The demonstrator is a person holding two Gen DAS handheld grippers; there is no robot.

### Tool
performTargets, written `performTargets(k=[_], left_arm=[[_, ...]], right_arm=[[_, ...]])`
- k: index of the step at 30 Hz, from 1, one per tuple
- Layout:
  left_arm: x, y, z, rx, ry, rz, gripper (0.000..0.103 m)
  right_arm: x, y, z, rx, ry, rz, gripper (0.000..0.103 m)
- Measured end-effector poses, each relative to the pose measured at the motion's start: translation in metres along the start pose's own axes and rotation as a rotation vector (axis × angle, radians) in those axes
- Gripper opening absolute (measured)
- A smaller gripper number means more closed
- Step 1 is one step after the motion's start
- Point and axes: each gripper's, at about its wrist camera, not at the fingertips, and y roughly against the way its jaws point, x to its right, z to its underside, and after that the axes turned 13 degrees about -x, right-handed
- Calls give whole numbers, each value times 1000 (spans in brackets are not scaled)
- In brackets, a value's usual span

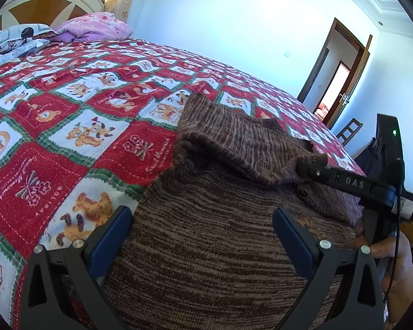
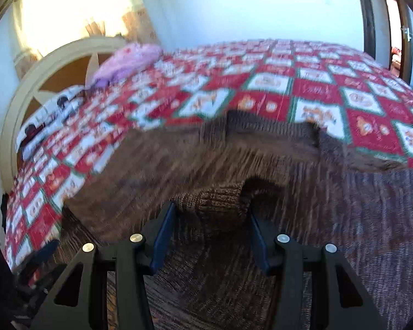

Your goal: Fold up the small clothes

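A brown knitted sweater (image 1: 214, 236) lies on the bed, part of it folded over into a raised flap (image 1: 234, 137). My left gripper (image 1: 202, 227) is open just above the sweater's lower part, its blue pads (image 1: 115, 231) wide apart and empty. My right gripper (image 1: 303, 169) shows in the left wrist view at the right, its tip at the edge of the raised flap. In the blurred right wrist view the right gripper (image 2: 210, 233) has its pads partly apart, with a ribbed fold of the sweater (image 2: 212, 200) between the fingertips. Whether it grips the fold is unclear.
The bed is covered by a red, white and green checked quilt (image 1: 77, 126) with bear pictures. Pillows and a pink blanket (image 1: 96, 26) lie by the headboard (image 1: 41, 8). An open door (image 1: 341, 74) and a wooden chair (image 1: 349, 130) stand at the right.
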Motion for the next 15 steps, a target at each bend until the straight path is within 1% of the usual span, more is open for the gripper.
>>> performTargets(k=[3, 5, 8, 9, 10, 11, 12, 13, 14, 15], left_arm=[[0, 0, 0, 0, 1, 1, 103], [0, 0, 0, 0, 0, -1, 103], [0, 0, 0, 0, 0, -1, 103], [0, 0, 0, 0, 0, -1, 103], [0, 0, 0, 0, 0, -1, 103], [0, 0, 0, -1, 0, -2, 103], [0, 0, 0, -1, 0, -1, 103], [0, 0, 0, -1, 0, 0, 103], [0, 0, 0, 0, 1, 1, 103], [0, 0, 0, 0, 0, 0, 103]], right_arm=[[1, 8, 5, -21, -4, -33, 23], [0, 17, 11, -35, 7, -35, 18], [-3, 33, 22, -45, 23, -12, 17], [-4, 35, 26, -69, 23, 8, 17], [-3, 34, 31, -104, 23, 58, 17], [-1, 33, 35, -114, 28, 96, 22], [0, 33, 39, -111, 34, 116, 37], [2, 36, 42, -103, 32, 145, 46], [4, 40, 45, -92, 18, 191, 58], [6, 47, 47, -70, -6, 236, 59]])
